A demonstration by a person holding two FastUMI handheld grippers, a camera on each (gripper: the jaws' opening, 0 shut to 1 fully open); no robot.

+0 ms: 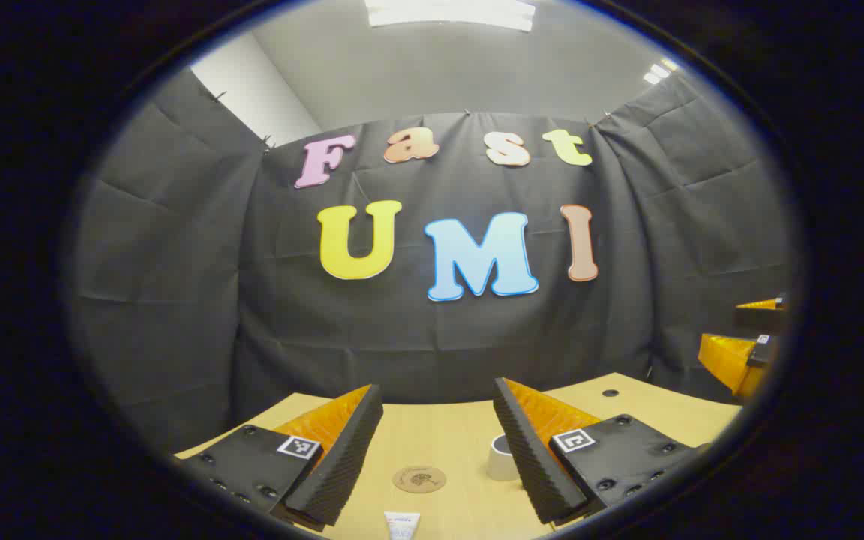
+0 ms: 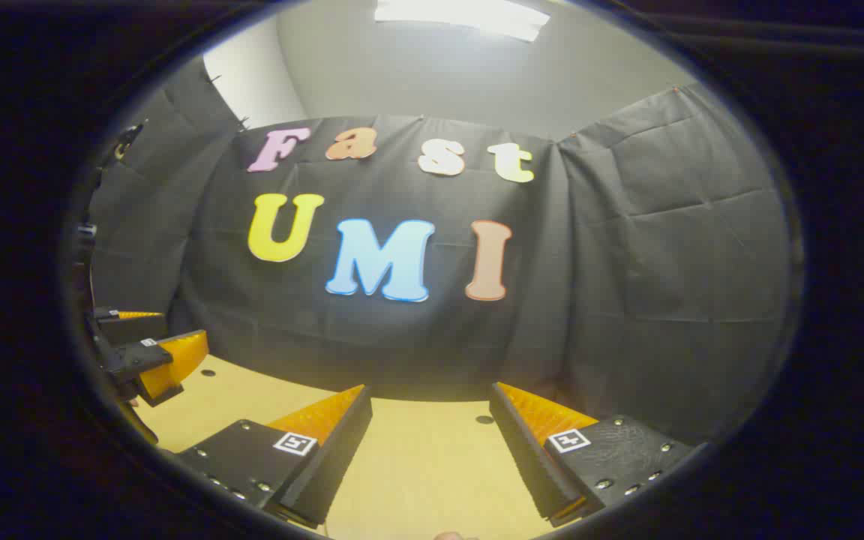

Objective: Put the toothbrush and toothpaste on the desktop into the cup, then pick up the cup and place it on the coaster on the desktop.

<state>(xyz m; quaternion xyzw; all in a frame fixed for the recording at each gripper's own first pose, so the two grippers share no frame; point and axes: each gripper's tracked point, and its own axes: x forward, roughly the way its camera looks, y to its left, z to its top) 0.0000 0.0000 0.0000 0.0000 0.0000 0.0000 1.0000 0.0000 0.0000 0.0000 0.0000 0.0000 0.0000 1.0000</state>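
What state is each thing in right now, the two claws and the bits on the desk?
Left gripper: open, holding nothing, above the desk.
Right gripper: open, holding nothing.
Cup: upright on the desk, beside the coaster.
Coaster: flat, nothing on it.
Toothpaste: lying on the desk, not in the cup.

A pale wooden desktop (image 1: 439, 442) spans six o'clock, with a small dark round hole (image 1: 610, 392) toward four o'clock. Black creased cloth wall (image 1: 177, 262) fills the centre. A bright ceiling light (image 1: 451, 13) sits at twelve o'clock.
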